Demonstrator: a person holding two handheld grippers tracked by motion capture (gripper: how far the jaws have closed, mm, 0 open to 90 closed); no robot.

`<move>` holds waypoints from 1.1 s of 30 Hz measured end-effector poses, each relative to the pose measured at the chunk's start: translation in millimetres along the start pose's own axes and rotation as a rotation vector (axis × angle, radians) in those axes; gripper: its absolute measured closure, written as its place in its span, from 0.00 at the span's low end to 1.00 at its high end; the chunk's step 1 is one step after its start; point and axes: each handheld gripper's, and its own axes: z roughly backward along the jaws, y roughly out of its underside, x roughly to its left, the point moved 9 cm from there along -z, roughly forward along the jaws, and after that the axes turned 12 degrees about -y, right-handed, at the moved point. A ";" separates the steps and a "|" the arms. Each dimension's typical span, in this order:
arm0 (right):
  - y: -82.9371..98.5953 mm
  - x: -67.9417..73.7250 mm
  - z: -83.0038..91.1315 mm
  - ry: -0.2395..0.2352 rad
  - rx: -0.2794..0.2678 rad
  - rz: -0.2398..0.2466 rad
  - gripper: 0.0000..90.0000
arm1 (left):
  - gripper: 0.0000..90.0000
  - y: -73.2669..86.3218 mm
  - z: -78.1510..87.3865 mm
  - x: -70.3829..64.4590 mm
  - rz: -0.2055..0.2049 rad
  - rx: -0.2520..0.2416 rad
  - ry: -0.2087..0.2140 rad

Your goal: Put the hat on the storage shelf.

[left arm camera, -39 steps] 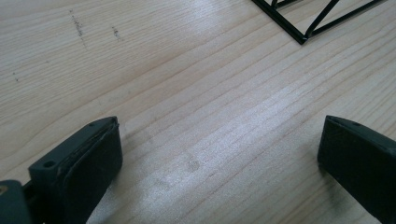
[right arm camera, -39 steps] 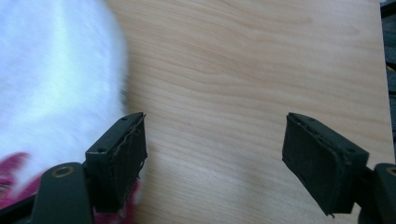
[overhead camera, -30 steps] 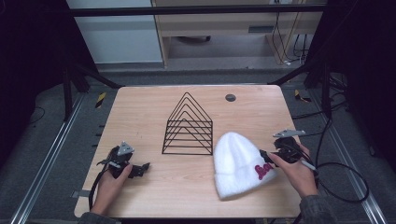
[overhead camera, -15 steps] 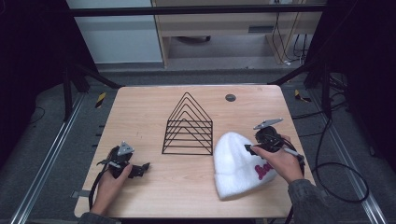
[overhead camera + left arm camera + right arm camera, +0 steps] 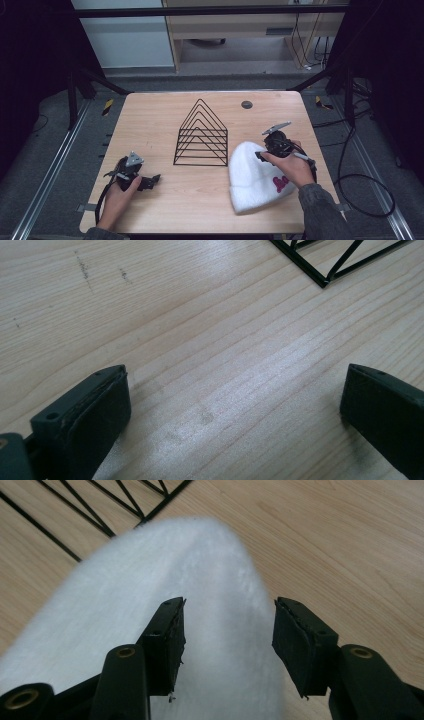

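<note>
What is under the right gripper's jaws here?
The white beanie lies on the table below the open right gripper, its rounded top between the jaws. Whatever the hat covers is hidden.

wooden table (image 5: 150, 115) seen from above. black wire rack (image 5: 201, 134) of nested triangular frames stands near the centre. white beanie (image 5: 252, 180) with a red mark lies just right of the rack. right gripper (image 5: 272, 144) over the beanie's top end, held in the right hand (image 5: 292, 167). left gripper (image 5: 145, 181) rests on bare wood at front left, held in the left hand (image 5: 117, 200). small dark disc (image 5: 246, 104) near the far edge.
</note>
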 end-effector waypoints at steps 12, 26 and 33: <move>-5.7 -10.8 -32.3 -0.016 0.040 -0.050 0.58 | 0.00 0.2 0.2 0.1 -0.003 0.001 0.000; 0.6 -7.4 -39.8 -0.094 0.060 -0.061 0.87 | 0.00 0.2 0.2 0.1 -0.002 0.001 -0.001; -4.6 7.3 -10.9 -0.088 -0.021 0.005 0.92 | 0.00 0.2 0.3 0.0 -0.002 0.001 -0.001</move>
